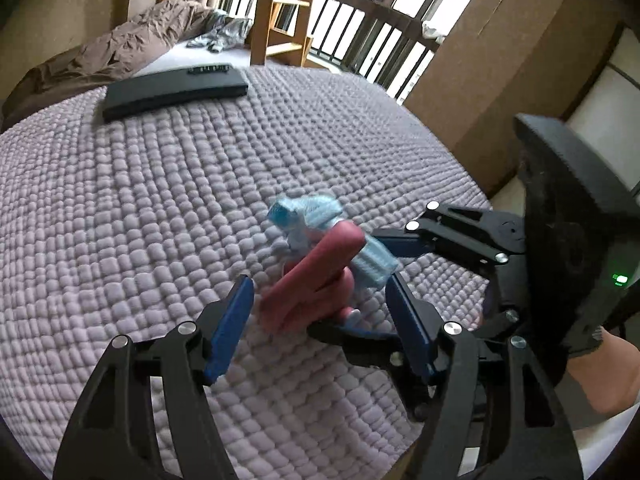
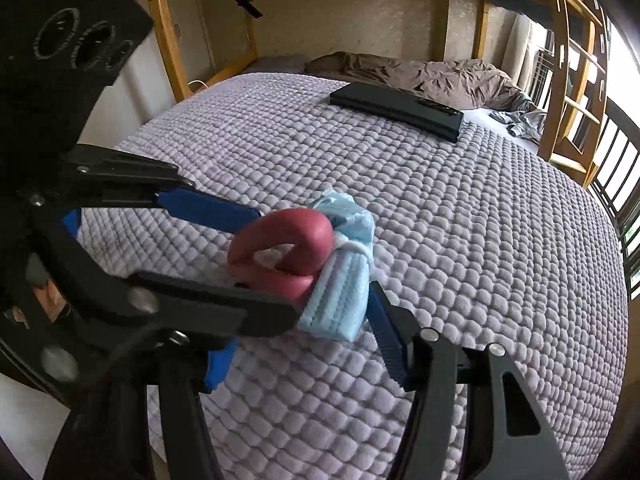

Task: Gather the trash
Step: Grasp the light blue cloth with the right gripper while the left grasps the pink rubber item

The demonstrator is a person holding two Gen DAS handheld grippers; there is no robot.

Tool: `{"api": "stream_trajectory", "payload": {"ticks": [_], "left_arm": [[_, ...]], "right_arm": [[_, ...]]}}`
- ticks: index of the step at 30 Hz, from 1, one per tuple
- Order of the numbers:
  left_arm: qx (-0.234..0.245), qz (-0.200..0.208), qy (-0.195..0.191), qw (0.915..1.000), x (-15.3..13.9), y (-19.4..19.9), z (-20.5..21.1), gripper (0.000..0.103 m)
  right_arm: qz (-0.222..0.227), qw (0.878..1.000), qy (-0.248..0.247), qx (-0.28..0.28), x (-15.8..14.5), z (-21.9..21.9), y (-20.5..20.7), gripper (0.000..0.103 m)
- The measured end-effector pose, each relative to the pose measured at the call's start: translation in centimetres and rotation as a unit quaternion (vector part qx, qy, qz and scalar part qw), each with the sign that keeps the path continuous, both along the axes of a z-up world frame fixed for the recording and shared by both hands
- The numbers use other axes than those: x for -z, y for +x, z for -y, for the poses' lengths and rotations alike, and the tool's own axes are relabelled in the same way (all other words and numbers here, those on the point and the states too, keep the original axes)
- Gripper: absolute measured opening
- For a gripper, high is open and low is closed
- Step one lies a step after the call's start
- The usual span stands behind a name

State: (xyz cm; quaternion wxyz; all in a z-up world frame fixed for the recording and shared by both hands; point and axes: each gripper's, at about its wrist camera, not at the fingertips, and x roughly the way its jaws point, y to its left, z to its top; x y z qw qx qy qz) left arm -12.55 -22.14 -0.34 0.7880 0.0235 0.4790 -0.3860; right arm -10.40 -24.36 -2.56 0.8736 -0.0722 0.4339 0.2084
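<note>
A crumpled light-blue face mask is bundled with a soft pink loop just over the quilted lilac bedspread. My right gripper comes in from the right. Its blue fingers press on the bundle from both sides. My left gripper straddles the same bundle with its jaws apart. Its left blue finger stands clear of the pink loop. Part of the right gripper's far finger is hidden behind the left gripper in the right wrist view.
A flat black device lies further up the bed. Beyond it are a crumpled brown blanket and a wooden ladder. A cardboard box and a dark railing stand past the bed's edge. A person's forearm is at the right.
</note>
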Motion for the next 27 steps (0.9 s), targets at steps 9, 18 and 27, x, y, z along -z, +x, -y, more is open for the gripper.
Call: {"api": "stream_trajectory", "payload": {"ticks": [9, 18, 27], "left_arm": [[-0.014, -0.004, -0.003, 0.9999, 0.3, 0.2, -1.6, 0.052], [-0.073, 0.002, -0.011, 0.9973, -0.4, 1.5, -5.3, 0.051], [-0.090, 0.004, -0.001, 0.9960, -0.1, 1.2, -6.2, 0.051]], "right_arm": [[0.001, 1.000, -0.004, -0.005, 0.6, -0.3, 1.0, 0.068], [0.000, 1.000, 0.003, 0.006, 0.6, 0.1, 2.2, 0.068], [-0.004, 1.000, 0.006, 0.007, 0.1, -0.2, 2.9, 0.035]]}}
